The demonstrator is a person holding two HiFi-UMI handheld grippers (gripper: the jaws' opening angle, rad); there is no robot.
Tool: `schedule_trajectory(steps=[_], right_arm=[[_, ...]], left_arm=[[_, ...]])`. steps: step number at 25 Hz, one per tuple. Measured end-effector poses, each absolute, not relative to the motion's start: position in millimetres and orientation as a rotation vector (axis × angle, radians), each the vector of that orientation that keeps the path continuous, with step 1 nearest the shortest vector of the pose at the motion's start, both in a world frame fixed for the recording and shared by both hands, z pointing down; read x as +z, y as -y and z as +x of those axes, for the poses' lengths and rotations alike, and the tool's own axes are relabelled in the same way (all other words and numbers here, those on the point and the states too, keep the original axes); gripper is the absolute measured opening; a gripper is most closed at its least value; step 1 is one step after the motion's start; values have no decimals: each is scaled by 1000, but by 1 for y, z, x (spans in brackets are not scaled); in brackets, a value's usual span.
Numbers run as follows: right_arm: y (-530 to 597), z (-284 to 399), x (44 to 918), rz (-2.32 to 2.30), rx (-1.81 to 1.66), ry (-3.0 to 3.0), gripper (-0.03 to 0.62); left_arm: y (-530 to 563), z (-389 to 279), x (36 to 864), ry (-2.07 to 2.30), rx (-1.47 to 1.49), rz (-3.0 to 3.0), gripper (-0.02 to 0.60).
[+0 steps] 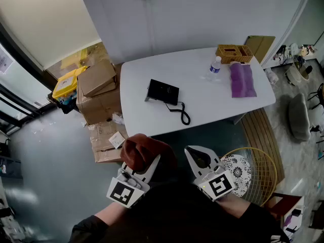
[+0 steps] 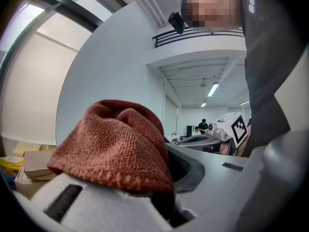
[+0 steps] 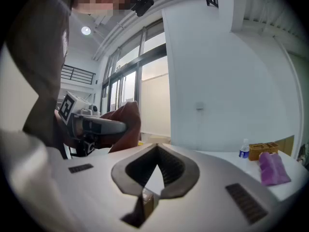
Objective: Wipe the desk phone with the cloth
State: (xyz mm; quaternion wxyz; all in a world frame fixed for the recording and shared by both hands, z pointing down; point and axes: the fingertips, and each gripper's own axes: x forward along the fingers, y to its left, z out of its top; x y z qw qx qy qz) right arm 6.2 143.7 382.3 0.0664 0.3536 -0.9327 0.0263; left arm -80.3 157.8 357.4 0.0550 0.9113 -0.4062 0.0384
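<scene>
The black desk phone [image 1: 162, 91] lies on the white table [image 1: 212, 105], its coiled cord [image 1: 180, 113] trailing toward the near edge. Off the table's near side, close to my body, my left gripper [image 1: 148, 166] is shut on a rust-red cloth [image 1: 144, 152]. That cloth [image 2: 116, 139] drapes over the left gripper [image 2: 166, 149] and hides its tips. To its right, my right gripper [image 1: 195, 152] is shut with nothing in it. In the right gripper view, the right gripper [image 3: 157, 148] has its tips meeting, and the red cloth [image 3: 126, 124] shows at the left.
At the table's far right stand a water bottle [image 1: 214, 67], a purple cloth [image 1: 242, 79] and a yellow basket [image 1: 234, 53]. Cardboard boxes [image 1: 98, 87] and a yellow bin [image 1: 68, 82] crowd the floor on the left. A wire chair [image 1: 255, 171] sits by my right gripper.
</scene>
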Motion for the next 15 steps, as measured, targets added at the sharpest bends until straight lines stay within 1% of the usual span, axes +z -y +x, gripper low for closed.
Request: schedule_trajectory(steps=[15], right_arm=[[-137, 28, 392, 939, 111, 2855, 26]], left_arm=[[-152, -51, 367, 1297, 136, 2712, 57]])
